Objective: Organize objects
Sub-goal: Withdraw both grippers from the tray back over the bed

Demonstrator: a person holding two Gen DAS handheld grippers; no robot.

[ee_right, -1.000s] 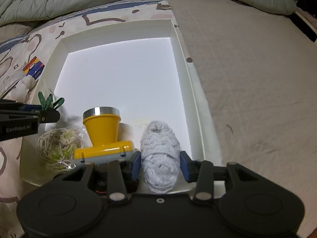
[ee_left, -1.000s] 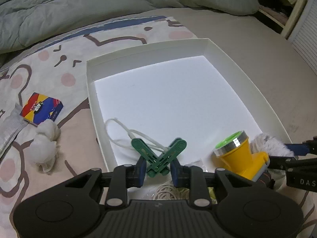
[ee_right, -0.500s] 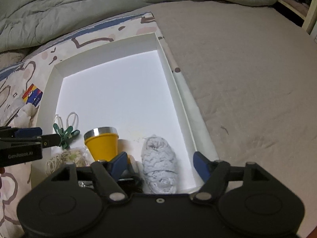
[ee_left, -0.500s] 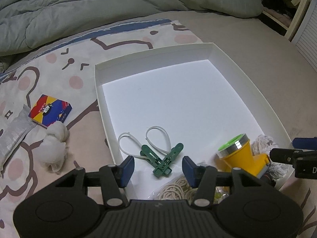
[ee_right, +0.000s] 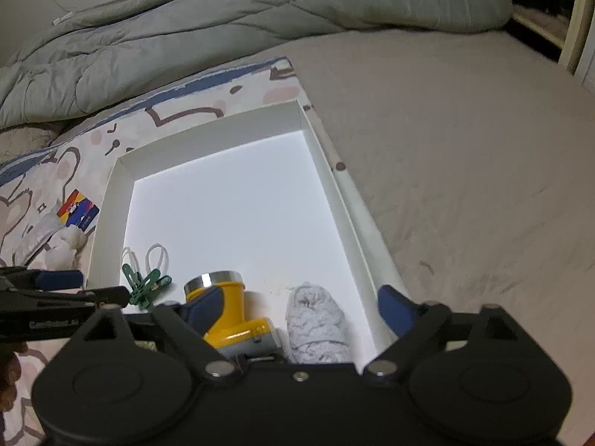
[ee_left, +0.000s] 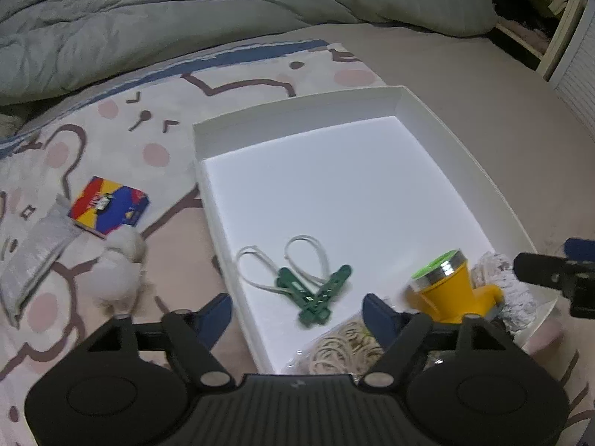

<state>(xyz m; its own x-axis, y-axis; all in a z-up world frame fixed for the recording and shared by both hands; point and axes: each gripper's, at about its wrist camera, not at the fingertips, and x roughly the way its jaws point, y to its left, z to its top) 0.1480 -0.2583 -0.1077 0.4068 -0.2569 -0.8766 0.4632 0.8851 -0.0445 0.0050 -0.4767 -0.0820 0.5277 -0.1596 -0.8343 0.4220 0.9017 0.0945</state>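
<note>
With both the left gripper and right gripper spread wide and empty, reaching toward the soft white pompom at lower left could snag the shallow white cardboard tray wall, jostling the green plastic clips.

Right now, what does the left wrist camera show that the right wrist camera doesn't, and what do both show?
Only the left wrist view shows the bag of rubber bands at the near edge of the white tray and the silver packet on the blanket. Only the right wrist view shows the knitted roll's full length. Both show the green clips, yellow flashlight and colorful card.
</note>
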